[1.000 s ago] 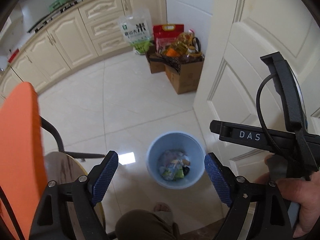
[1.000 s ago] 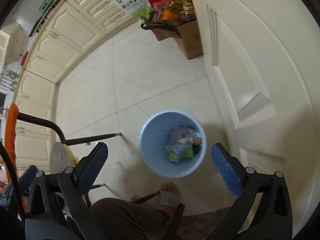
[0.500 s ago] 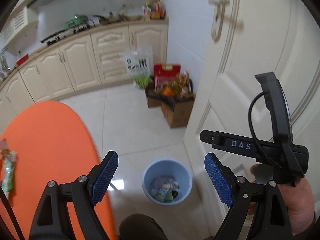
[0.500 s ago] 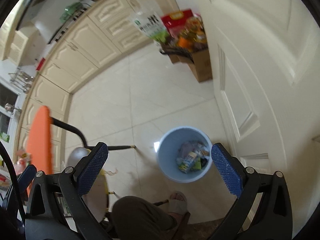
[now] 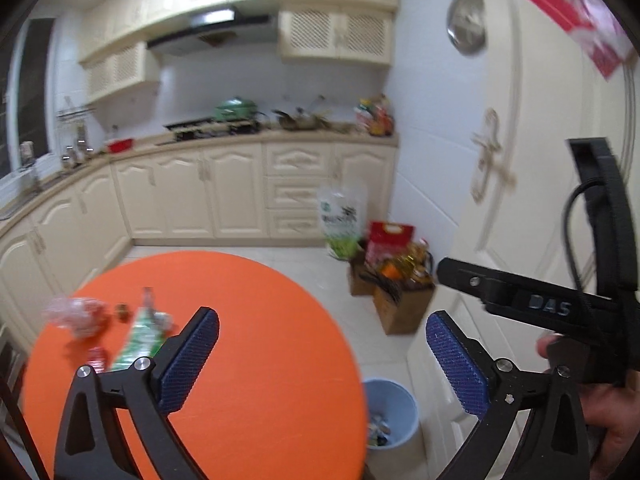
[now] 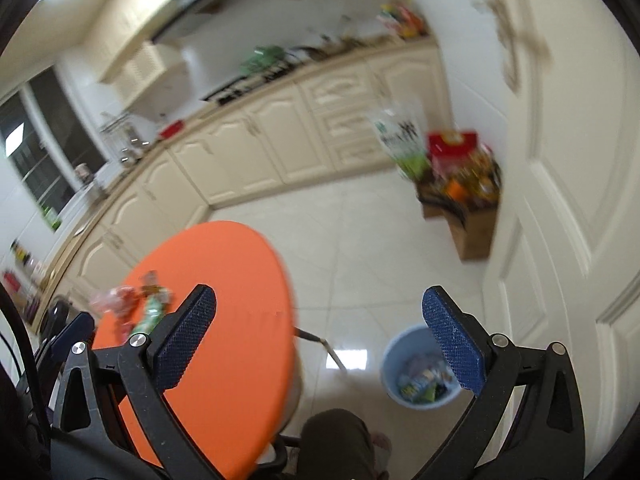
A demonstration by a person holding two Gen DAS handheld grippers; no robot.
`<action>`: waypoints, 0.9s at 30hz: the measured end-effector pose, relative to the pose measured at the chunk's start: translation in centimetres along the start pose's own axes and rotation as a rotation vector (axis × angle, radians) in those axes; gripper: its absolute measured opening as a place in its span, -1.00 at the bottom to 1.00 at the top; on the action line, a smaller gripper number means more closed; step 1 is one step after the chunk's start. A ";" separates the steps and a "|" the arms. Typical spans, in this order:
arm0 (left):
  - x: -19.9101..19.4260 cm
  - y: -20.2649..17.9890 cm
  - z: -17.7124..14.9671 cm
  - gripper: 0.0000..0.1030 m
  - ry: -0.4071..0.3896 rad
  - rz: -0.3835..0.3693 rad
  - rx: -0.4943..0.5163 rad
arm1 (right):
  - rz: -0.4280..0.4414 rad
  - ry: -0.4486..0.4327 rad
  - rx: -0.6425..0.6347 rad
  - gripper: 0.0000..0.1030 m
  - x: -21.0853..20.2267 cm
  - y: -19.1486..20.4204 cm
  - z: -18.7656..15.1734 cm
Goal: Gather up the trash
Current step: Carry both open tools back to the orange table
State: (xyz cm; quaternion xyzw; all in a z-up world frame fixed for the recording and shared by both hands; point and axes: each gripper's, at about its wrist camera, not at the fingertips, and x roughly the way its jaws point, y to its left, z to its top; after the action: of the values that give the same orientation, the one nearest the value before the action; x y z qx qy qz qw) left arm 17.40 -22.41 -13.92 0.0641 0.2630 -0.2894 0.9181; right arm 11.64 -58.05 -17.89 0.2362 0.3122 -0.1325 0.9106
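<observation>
1. The crumpled clear plastic wrapper [image 5: 74, 314] on the round orange table [image 5: 260, 360] looks light and crushable.
2. The green snack packet [image 5: 138, 340] beside it: slippery; I'd pinch its middle.
3. My left gripper [image 5: 320, 356] and right gripper [image 6: 318, 338] gape wide, empty.
4. The pale blue plastic bin [image 6: 390, 364] waits on the floor.

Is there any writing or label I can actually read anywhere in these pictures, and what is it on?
"DAS": raised letters on the right gripper's black bar, seen in the left wrist view.
Green-and-white bag: dark print, too blurred to read.
Red sign on the door: pattern only, unreadable.
Green wrapper on the orange table: unreadable.
</observation>
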 end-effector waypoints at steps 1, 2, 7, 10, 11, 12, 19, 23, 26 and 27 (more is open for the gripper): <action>-1.4 1.3 -0.4 0.99 -0.020 0.020 -0.017 | 0.007 -0.018 -0.031 1.00 -0.6 1.9 0.0; -2.3 1.9 -0.9 0.99 -0.035 0.033 -0.034 | 0.012 -0.030 -0.054 1.00 -0.9 3.1 0.1; -7.9 5.7 -3.9 0.99 -0.103 0.090 -0.111 | 0.060 -0.086 -0.165 1.00 -2.9 10.1 -0.5; -11.2 6.7 -5.8 0.99 -0.143 0.134 -0.139 | 0.095 -0.106 -0.218 1.00 -3.7 13.7 -1.2; -12.6 6.9 -6.6 0.99 -0.157 0.152 -0.150 | 0.103 -0.110 -0.228 1.00 -3.9 14.6 -1.4; -13.9 7.0 -7.2 0.99 -0.168 0.166 -0.158 | 0.117 -0.116 -0.246 1.00 -4.0 15.9 -1.6; -19.7 7.9 -11.9 0.99 -0.237 0.281 -0.229 | 0.194 -0.131 -0.368 1.00 -4.8 22.0 -3.8; -20.0 6.5 -14.0 0.99 -0.236 0.344 -0.253 | 0.219 -0.143 -0.436 1.00 -4.7 24.8 -5.1; -19.4 6.3 -14.9 0.99 -0.211 0.374 -0.280 | 0.238 -0.133 -0.465 1.00 -4.1 25.8 -5.8; -19.1 6.1 -14.9 0.99 -0.202 0.378 -0.289 | 0.239 -0.125 -0.471 1.00 -3.6 26.1 -6.0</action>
State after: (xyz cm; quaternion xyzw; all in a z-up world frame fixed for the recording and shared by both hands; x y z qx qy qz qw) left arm 0.90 -3.86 -16.95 -0.0487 0.1919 -0.0769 0.9772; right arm 15.95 -32.36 -10.70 0.0444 0.2472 0.0380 0.9672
